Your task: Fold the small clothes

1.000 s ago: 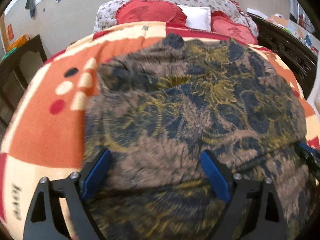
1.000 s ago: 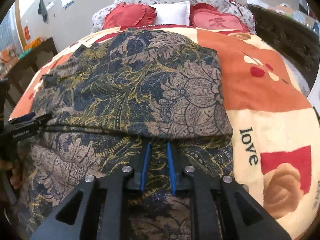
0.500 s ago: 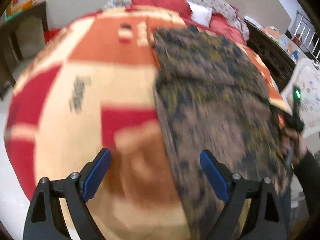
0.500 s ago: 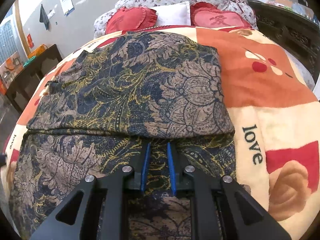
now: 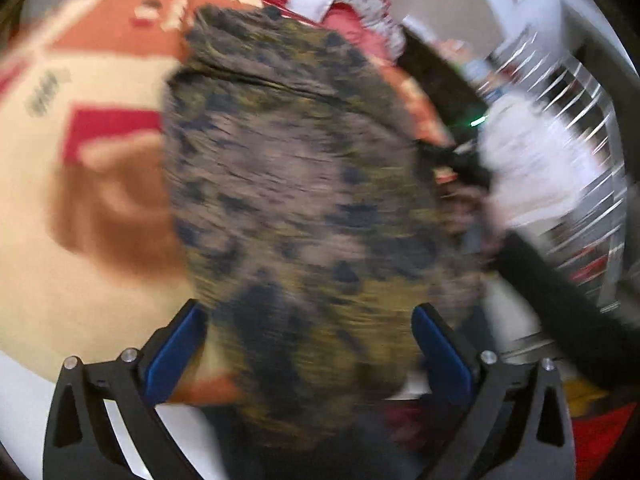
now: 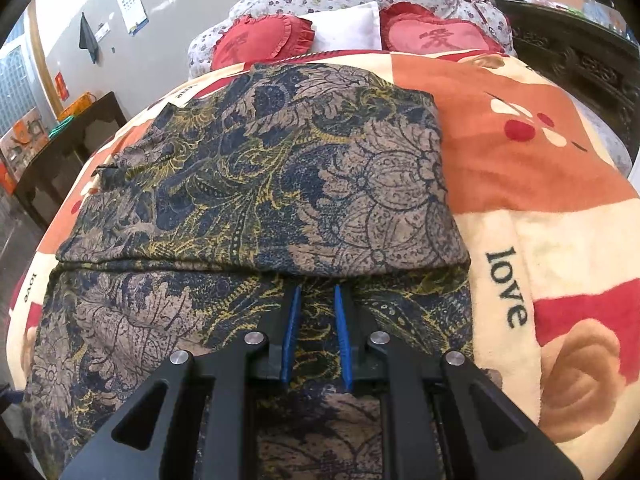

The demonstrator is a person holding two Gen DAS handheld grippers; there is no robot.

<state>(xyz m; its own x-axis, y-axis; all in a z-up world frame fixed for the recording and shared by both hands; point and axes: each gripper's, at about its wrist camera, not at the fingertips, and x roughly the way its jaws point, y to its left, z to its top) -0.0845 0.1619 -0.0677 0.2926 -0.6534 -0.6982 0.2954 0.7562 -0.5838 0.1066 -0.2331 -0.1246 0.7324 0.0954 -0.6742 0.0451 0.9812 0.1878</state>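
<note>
Gripped in the person's right hand, the black two-finger gripper with blue pads (image 6: 316,332) sits at the near edge of the bed, its jaws drawn narrow with a pinch of cloth running between the pads, apparently holding the lower layer of the brown, navy and gold paisley-print garment (image 6: 256,184). On the other side, the left gripper (image 5: 308,344) has just been opening its jaws to their widest and grips nothing; the blurred fabric merely shows in the space between its blue pads. The garment lies spread over the orange, cream and red fleece blanket (image 6: 520,176), one flap already folded over so its edge makes a crease across the near third, just beyond the right fingertips. Farther off, two red heart-shaped cushions (image 6: 264,40) and a white pillow (image 6: 344,28) rest against the floral bedding at the head of the bed. The risk from here looks plain: with one side let go, any tug by the right gripper could drag the loose flap askew, and the soft blanket beneath may bunch and spoil the crease.
</note>
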